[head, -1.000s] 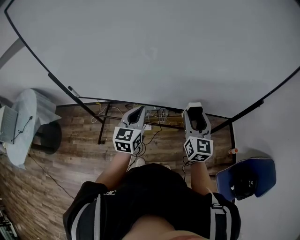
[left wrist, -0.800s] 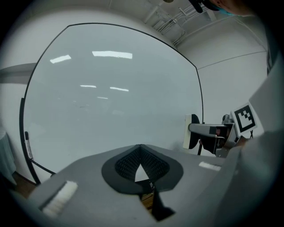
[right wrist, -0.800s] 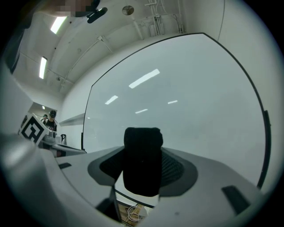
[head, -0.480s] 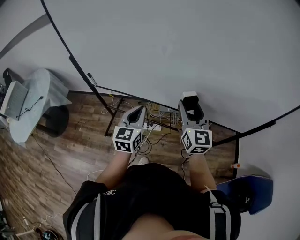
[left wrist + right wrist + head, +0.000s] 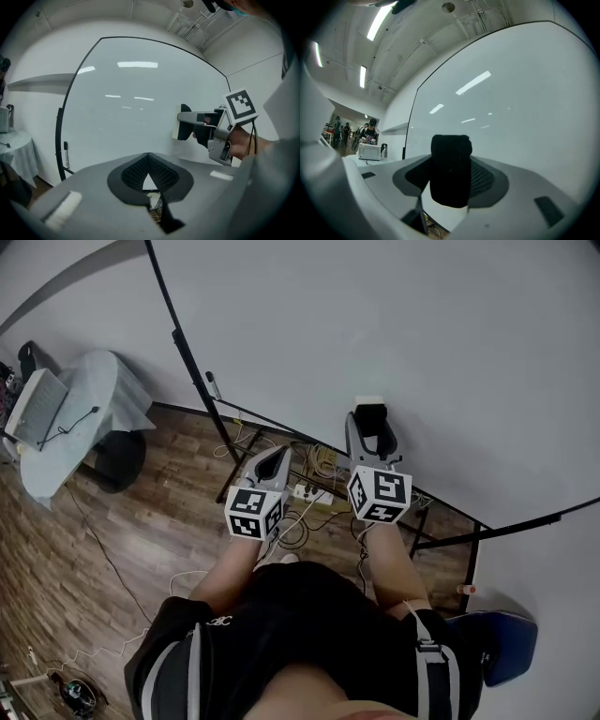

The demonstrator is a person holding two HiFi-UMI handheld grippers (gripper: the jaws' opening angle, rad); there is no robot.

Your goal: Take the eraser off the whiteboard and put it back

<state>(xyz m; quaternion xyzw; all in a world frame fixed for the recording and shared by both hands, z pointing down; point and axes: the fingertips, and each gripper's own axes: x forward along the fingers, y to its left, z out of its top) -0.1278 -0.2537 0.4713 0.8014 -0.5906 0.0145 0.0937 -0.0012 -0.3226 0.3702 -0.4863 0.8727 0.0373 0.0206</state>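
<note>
Compared with a second ago, the right gripper (image 5: 369,420) sits higher in the head view, up against the pale face of the whiteboard (image 5: 394,324). The board's black frame (image 5: 187,362) now slants steeply down from the top of the frame instead of running across it. The left gripper (image 5: 273,459) stays near the middle.

The board is a smooth, glossy grey-white sheet that mirrors the ceiling lights, and its edge is a thin dark metal rail. Below it lies a floor (image 5: 141,531) of brown wood-grain planks strewn with thin cables (image 5: 300,521). A round table (image 5: 94,427) draped in white cloth stands at the upper left, and a blue chair (image 5: 511,643) at the lower right. A slim marker (image 5: 214,385) rests by the frame.

The eraser (image 5: 450,173) is a rounded oblong block with a pale hard back and a black felt face. It stands upright, clamped between the right gripper's ribbed jaws. The left gripper view shows it right at the board's surface, though I cannot tell whether it touches.

The left gripper's grey jaws are closed tip to tip on nothing. Each gripper carries a white cube (image 5: 253,512) printed with black square markers.
</note>
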